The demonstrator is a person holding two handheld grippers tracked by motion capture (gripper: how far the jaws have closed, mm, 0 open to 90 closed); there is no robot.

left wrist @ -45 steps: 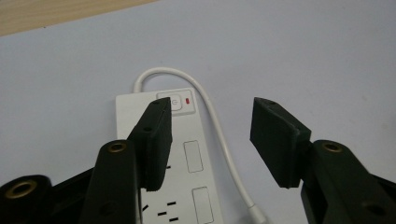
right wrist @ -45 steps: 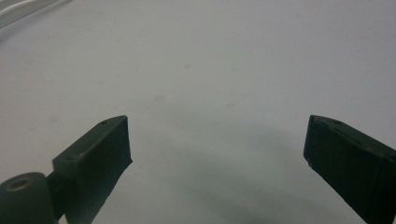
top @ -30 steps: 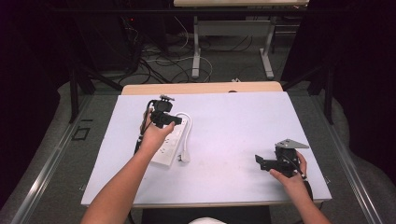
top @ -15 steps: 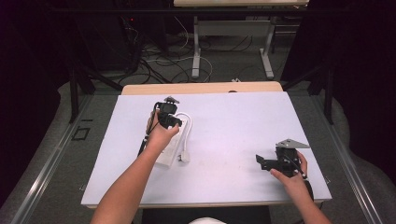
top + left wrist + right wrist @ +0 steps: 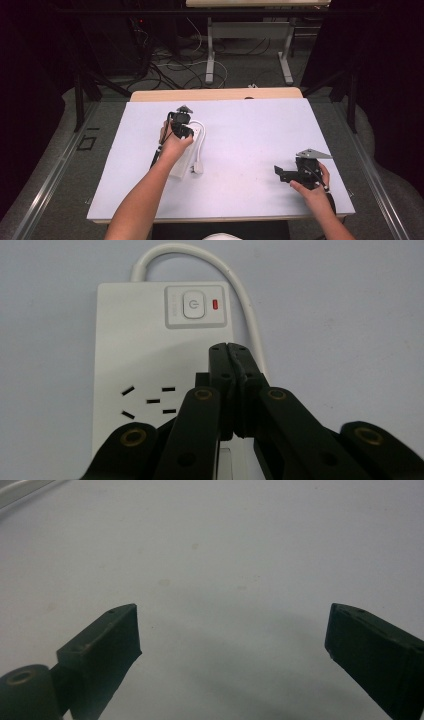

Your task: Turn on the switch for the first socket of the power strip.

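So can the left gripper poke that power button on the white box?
Probably yes. The left gripper, jaws pressed shut, hovers over the power strip just short of the power button, with nothing between them. A small push forward should reach it.

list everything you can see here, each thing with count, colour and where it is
power strip: 1, white, left half of the table, under the left gripper
power button: 1, white, far end of the strip's top face, a red indicator light beside it
cord: 1, white, loops from the strip's far end and runs down its side
plug: 1, white, on the table beside the strip's near end
table: 1, pale lavender top, centre
second table's legs: pale grey, on the floor beyond
floor cables: several, dark and white, behind the table
left gripper: 1, black, jaws closed, tips above the strip, short of the button
right gripper: 1, black, jaws apart, near right of the table
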